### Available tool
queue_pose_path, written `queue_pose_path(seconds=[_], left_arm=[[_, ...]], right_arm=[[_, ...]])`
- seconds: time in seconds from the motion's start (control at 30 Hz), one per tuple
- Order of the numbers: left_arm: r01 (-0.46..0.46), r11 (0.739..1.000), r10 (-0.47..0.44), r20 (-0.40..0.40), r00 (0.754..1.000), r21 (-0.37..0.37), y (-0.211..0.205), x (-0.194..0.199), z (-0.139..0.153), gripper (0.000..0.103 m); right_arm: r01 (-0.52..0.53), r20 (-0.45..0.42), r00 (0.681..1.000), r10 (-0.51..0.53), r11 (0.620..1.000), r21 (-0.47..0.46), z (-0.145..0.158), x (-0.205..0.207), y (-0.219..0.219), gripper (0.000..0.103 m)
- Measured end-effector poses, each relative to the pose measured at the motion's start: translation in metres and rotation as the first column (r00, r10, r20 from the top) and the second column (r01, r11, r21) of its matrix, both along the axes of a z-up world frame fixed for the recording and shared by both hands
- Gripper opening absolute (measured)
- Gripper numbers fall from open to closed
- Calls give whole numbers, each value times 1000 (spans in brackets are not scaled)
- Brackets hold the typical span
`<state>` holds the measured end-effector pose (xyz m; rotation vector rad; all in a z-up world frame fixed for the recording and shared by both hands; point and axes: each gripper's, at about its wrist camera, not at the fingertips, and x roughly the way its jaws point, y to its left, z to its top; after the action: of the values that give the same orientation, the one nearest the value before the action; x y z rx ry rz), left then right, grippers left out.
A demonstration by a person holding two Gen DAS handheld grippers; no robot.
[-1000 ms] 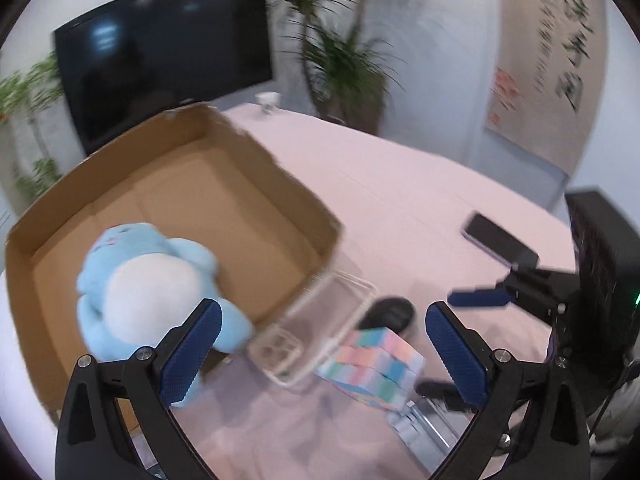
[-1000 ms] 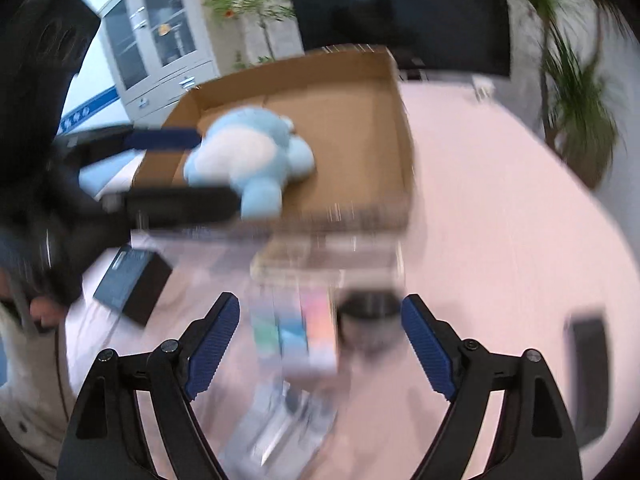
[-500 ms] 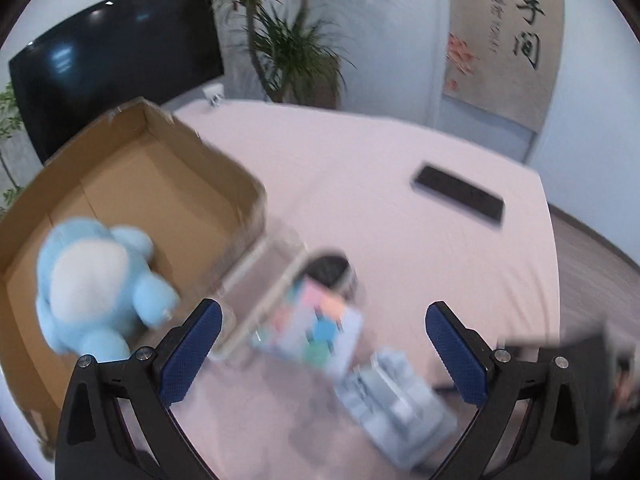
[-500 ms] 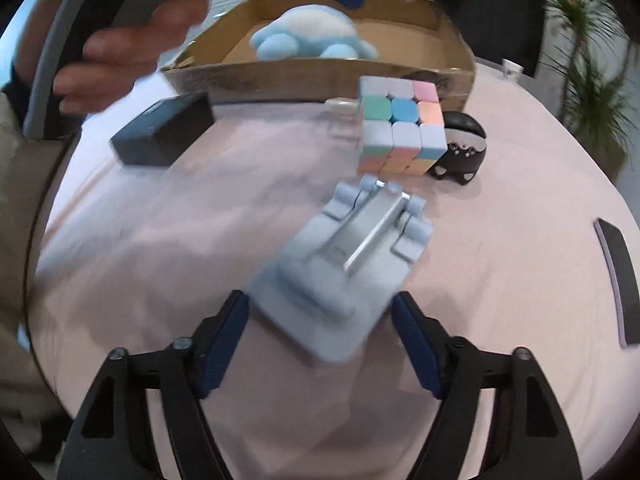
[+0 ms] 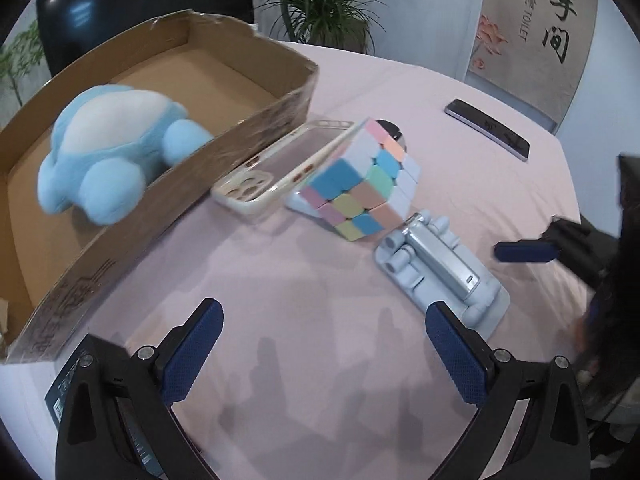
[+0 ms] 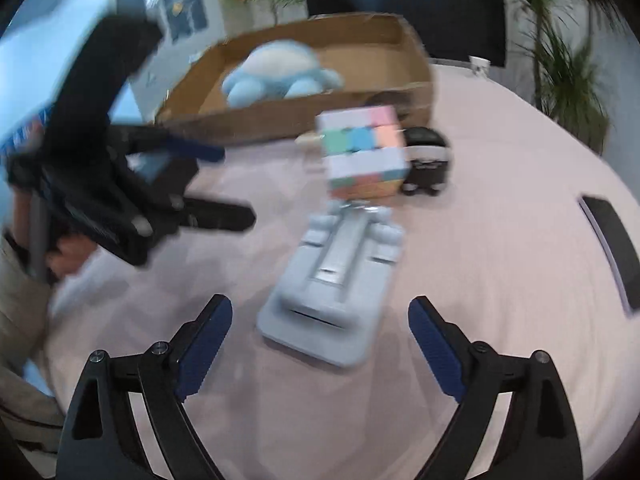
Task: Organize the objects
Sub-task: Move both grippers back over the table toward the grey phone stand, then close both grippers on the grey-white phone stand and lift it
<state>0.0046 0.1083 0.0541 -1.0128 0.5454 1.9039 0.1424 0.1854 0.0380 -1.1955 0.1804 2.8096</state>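
Two grippers hang over the pink bench, both spread wide and holding nothing. In the left wrist view the left gripper fills the lower edge of the frame, and the right gripper pokes in at the right edge. Just ahead of the left gripper's right-hand finger lies a pale blue phone stand, folded flat. Beyond it, at frame centre, a pastel puzzle cube sits tilted — it touches a clear phone case that leans along the wall of the cardboard box. Inside the box, at the left of the frame, rests a blue plush toy. A dark phone lies well apart at upper right.

In the blurred right wrist view the right gripper straddles the near end of the stand — not touching it. A small black figure stands just right of the cube, and the left gripper shows at the left.
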Motion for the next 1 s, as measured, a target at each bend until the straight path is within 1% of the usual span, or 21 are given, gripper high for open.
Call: queue_pose_path(seconds=[0.07, 0.1, 0.13, 0.2, 0.23, 0.27, 0.3, 0.33, 0.4, 0.47, 0.53, 0.57, 0.6, 0.63, 0.67, 0.73, 0.77, 0.83, 0.9, 0.97, 1.0], left_arm=[[-15, 1000, 15, -2, 1000, -4, -9, -2, 0, 102], [-20, 1000, 20, 2, 1000, -9, -12, -4, -1, 102], [-26, 1000, 26, 11, 1000, -12, -15, -6, -2, 102], [-33, 999, 34, 38, 999, -6, -20, -14, -5, 102], [-35, 999, 35, 55, 998, -1, -21, -16, -7, 102], [-32, 999, 32, 69, 997, -1, -22, -18, -9, 102], [-27, 1000, 27, 79, 997, -6, -21, -18, -12, 102], [-21, 1000, 22, 82, 996, -14, -21, -18, -14, 102], [-10, 1000, 13, 85, 996, -30, -20, -16, -19, 102], [-2, 1000, 5, 90, 996, -31, -17, -14, -22, 103], [6, 1000, -4, 114, 994, -18, -14, -12, -23, 103], [5, 1000, -3, 117, 993, -18, -14, -12, -23, 103], [-4, 1000, 7, 118, 993, -23, -13, -11, -23, 103], [-22, 999, 26, 122, 992, -33, -13, -11, -22, 103], [-55, 997, 61, 120, 991, -51, -14, -10, -21, 102], [-113, 991, 119, 99, 988, -71, -19, -6, -18, 102], [-139, 988, 146, 100, 984, -69, -25, -1, -17, 102], [-180, 982, 185, 119, 976, -48, -36, 6, -19, 102], [-214, 977, 213, 162, 964, -10, -44, 16, -27, 100], [-245, 969, 235, 191, 953, 29, -48, 21, -34, 94], [-270, 962, 258, 187, 948, 45, -48, 23, -33, 90]], right_arm=[[16, 43, 999, -17, 999, 29, -9, -10, -2, 74], [21, 41, 999, -23, 998, 57, -8, -12, -2, 73], [7, 48, 999, -10, 998, 55, -8, -13, 0, 73], [-59, 54, 997, 56, 997, 52, -9, -15, -4, 73], [-140, 55, 989, 137, 989, 54, -10, -14, -12, 73], [-253, 61, 966, 249, 966, 58, -10, -12, -22, 73], [-368, 60, 929, 365, 928, 63, -9, -7, -30, 73], [-434, 56, 901, 430, 898, 79, -11, 0, -35, 70], [-379, 70, 925, 373, 918, 112, -13, 1, -20, 74], [-228, 52, 973, 224, 969, 92, -12, 2, 11, 75], [-101, 20, 995, 101, 995, -13, -9, 9, 40, 75], [-68, -1, 998, 68, 993, -96, -8, 12, 53, 75], [-58, -17, 998, 56, 987, -152, -8, 14, 60, 75], [-57, -26, 998, 53, 979, -194, -8, 15, 64, 75], [-55, -26, 998, 51, 979, -194, -8, 13, 62, 75], [-83, -21, 997, 81, 984, -158, -7, 8, 51, 74], [-105, -18, 994, 104, 984, -146, -6, -6, 53, 72], [-152, -15, 988, 151, 980, -125, -5, -11, 41, 72], [-200, 12, 979, 204, 971, -133, -7, -19, 34, 64], [-225, 27, 973, 228, 969, -103, -10, -27, 31, 54], [-231, 33, 971, 235, 969, -91, -11, -32, 29, 53]])
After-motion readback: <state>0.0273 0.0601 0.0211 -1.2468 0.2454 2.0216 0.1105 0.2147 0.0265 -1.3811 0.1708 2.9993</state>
